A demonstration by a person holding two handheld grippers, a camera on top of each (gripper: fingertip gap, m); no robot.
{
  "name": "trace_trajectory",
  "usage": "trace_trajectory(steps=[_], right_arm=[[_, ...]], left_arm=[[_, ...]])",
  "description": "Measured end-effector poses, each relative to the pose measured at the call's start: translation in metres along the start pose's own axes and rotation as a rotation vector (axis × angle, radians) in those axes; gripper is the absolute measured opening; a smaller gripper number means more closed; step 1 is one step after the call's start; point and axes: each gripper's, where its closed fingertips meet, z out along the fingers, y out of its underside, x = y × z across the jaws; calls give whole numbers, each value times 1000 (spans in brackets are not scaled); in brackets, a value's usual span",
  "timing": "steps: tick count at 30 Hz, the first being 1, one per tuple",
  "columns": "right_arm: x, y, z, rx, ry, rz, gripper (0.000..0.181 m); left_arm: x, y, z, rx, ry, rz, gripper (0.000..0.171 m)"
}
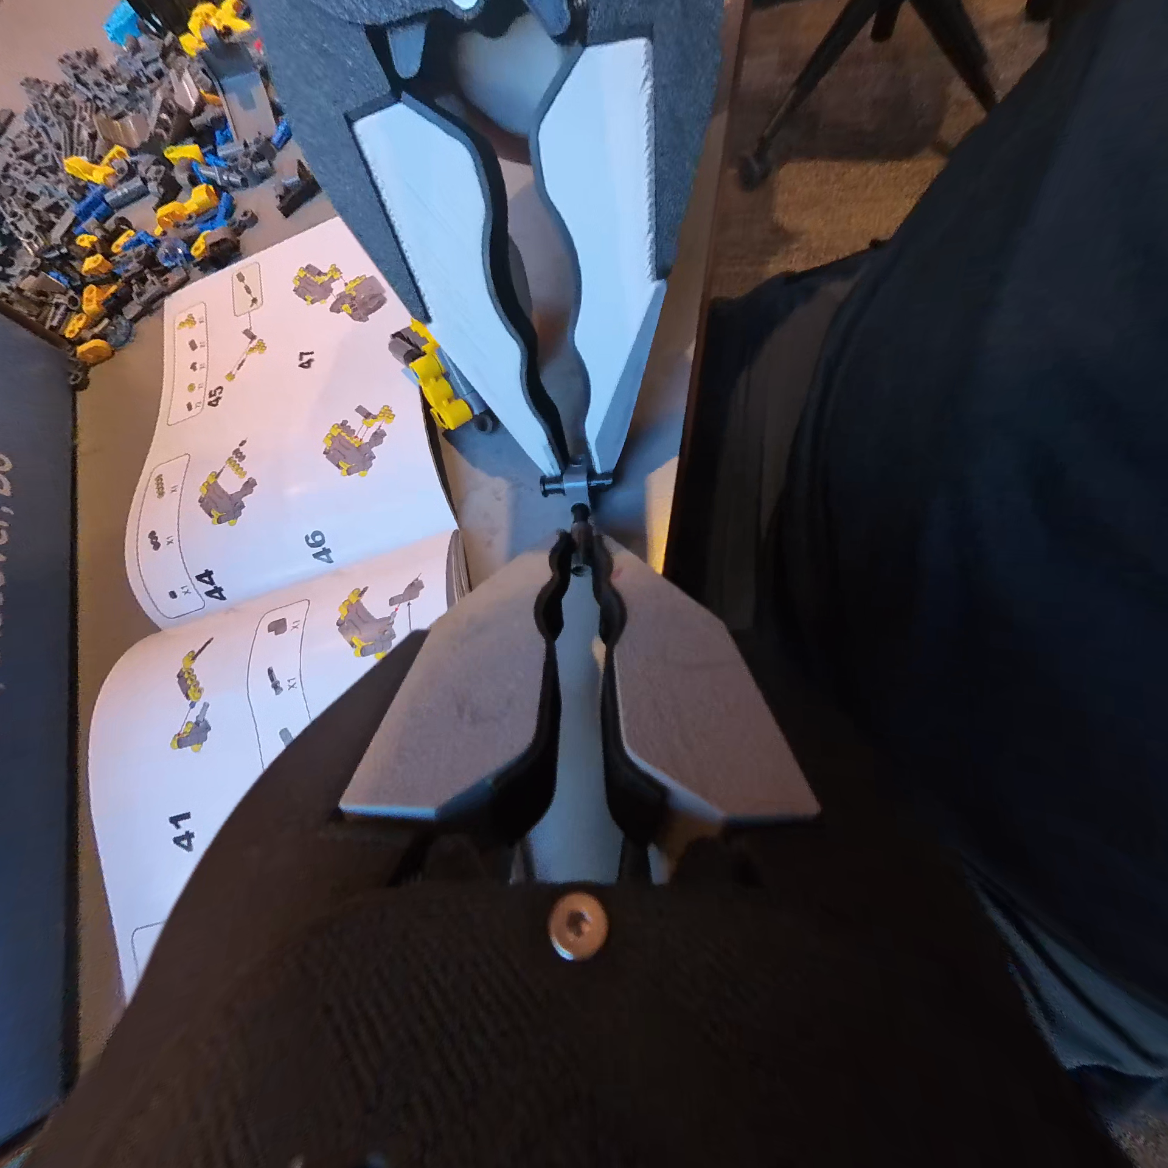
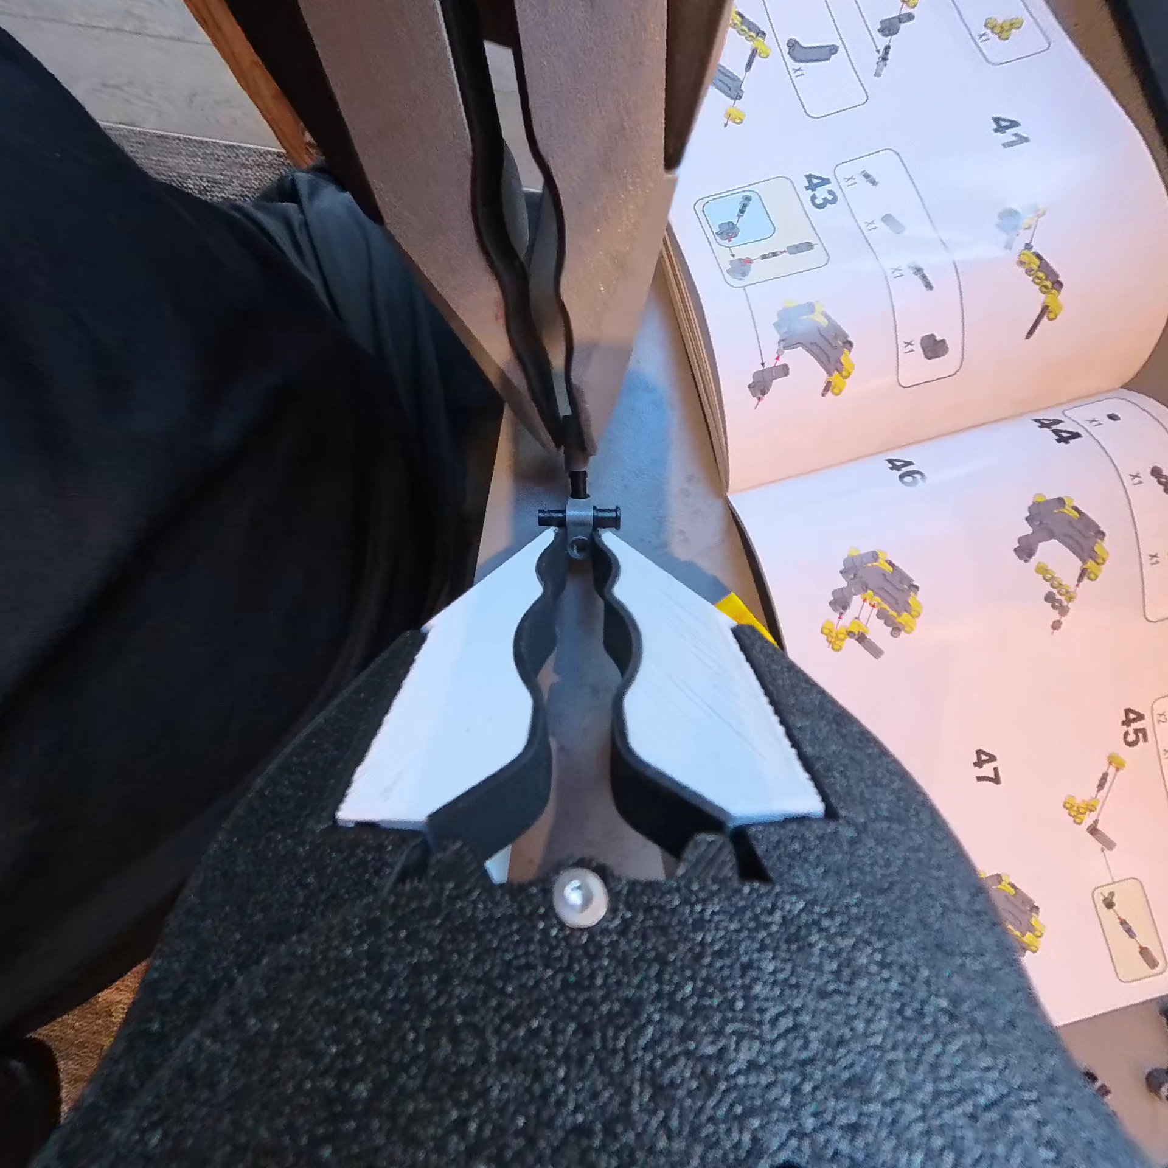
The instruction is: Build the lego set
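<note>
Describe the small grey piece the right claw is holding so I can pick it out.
Start at the open instruction booklet; beside it two claws meet tip to tip. The white-fingered right claw pinches a small grey connector with a black pin across it, unlike the plain black pin the left claw holds.

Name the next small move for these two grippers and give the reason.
Probably ease the left gripper forward, pushing its black pin into the grey connector. The right gripper is shut on that connector, the pin's tip sits just short of it, roughly in line, with a small gap between them.
</note>
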Motion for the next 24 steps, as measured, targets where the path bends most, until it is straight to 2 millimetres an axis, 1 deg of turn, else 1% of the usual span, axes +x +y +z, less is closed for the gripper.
trace_trajectory(steps=[3, 10, 12, 14, 24], right_arm=[[0, 0, 0, -1, -6, 1, 6], [0, 0, 0, 3, -10, 2, 6], [0, 0, 0, 3, -11, 1, 6], [0, 0, 0, 4, -10, -1, 6], [0, -1, 0, 20, -9, 14, 6]], left_arm=[[1, 4, 3, -19, 4, -2, 4], [2, 8, 3, -18, 29, -73, 13], [3, 8, 3, -17, 38, -98, 13], [3, 8, 4, -13, 45, -110, 8], [2, 4, 9, -13, 41, -157, 7]])
